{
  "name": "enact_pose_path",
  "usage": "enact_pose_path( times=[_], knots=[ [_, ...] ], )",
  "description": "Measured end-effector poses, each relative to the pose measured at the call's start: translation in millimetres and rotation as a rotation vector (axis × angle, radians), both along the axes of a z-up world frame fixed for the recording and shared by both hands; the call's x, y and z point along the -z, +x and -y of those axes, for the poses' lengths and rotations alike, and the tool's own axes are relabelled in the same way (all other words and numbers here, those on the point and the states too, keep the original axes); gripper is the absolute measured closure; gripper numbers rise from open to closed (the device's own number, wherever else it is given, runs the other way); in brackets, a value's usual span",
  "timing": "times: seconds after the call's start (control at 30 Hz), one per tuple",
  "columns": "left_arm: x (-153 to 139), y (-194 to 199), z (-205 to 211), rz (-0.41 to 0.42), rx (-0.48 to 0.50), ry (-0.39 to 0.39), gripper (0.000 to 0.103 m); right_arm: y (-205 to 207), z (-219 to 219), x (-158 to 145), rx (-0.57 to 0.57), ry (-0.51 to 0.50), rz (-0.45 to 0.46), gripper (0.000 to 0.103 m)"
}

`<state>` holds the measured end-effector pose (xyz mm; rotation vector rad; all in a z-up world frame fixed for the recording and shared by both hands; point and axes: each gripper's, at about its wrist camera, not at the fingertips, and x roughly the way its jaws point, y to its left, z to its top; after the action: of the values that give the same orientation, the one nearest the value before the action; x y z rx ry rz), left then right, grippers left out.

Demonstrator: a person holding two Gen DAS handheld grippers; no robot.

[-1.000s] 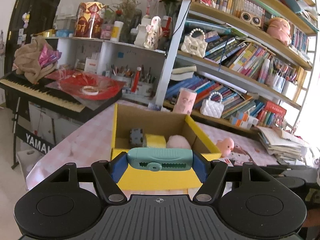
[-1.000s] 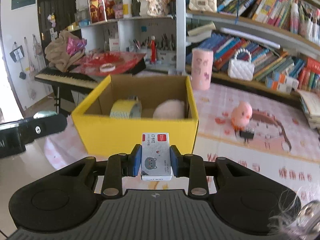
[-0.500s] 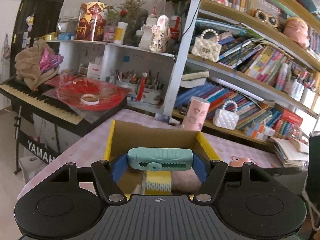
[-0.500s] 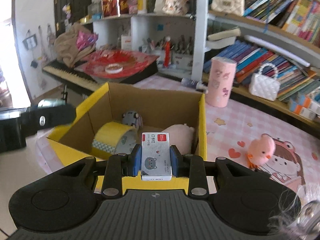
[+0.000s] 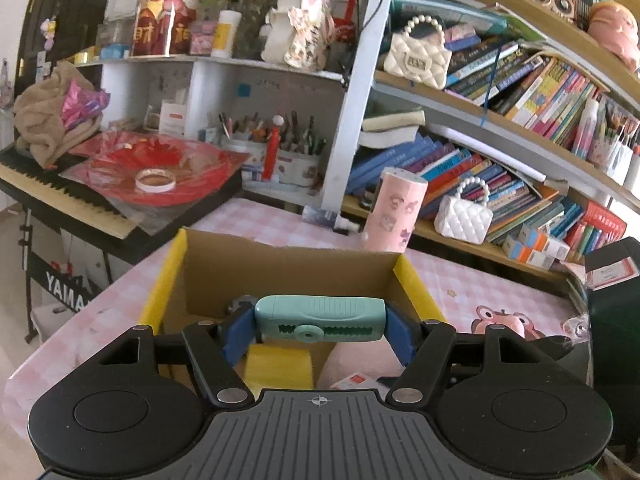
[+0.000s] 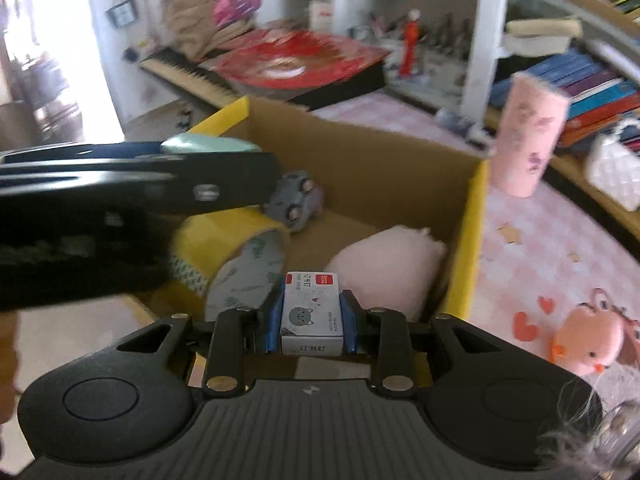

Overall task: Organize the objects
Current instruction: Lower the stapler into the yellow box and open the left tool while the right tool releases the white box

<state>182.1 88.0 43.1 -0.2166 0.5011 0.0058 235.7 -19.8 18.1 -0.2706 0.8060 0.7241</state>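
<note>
My left gripper (image 5: 320,318) pinches a teal stapler (image 5: 320,317) crosswise between its blue pads, over the open yellow box (image 5: 416,284). My right gripper (image 6: 311,320) is clamped on a small staple box (image 6: 311,312), held above the near side of the same box. Below and ahead of it lie a yellow tape roll (image 6: 236,248), a pink plush (image 6: 388,260) and a grey toy car (image 6: 296,200). A pink duck toy (image 6: 588,340) sits outside on the tablecloth (image 6: 532,240), to the right.

Matt cardboard box (image 5: 288,272), glossy tape roll (image 6: 224,248)
</note>
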Motion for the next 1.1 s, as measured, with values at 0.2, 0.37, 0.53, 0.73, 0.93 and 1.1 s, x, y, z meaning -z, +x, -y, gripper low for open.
enact_pose_path(
  times=[0.2,0.37,0.53,0.73,0.93,1.1],
  knots=[
    [10.5,15.4,8.0,-0.044,0.023,-0.002,0.035,-1.6,5.1,0.9,-0.040,0.028,-0.004,0.075],
    [20.8,21.1,9.9,-0.087,0.034,-0.005,0.035,-5.9,8.8,1.2,-0.038,0.045,0.023,0.074],
    [23.1,20.8,8.2,-0.082,0.034,0.047,0.034,-6.8,7.5,1.0,-0.026,0.046,0.032,0.075],
    [25.5,17.7,-4.2,-0.094,-0.012,0.148,0.034,-9.0,7.1,0.1,-0.006,0.041,0.050,0.074],
    [27.3,15.2,-14.4,-0.108,-0.047,0.169,0.034,-10.4,5.1,0.5,0.015,0.036,0.063,0.073],
    [29.1,9.2,-6.9,-0.105,-0.012,0.175,0.034,-12.5,4.2,0.2,0.037,0.031,0.077,0.069]
  ],
)
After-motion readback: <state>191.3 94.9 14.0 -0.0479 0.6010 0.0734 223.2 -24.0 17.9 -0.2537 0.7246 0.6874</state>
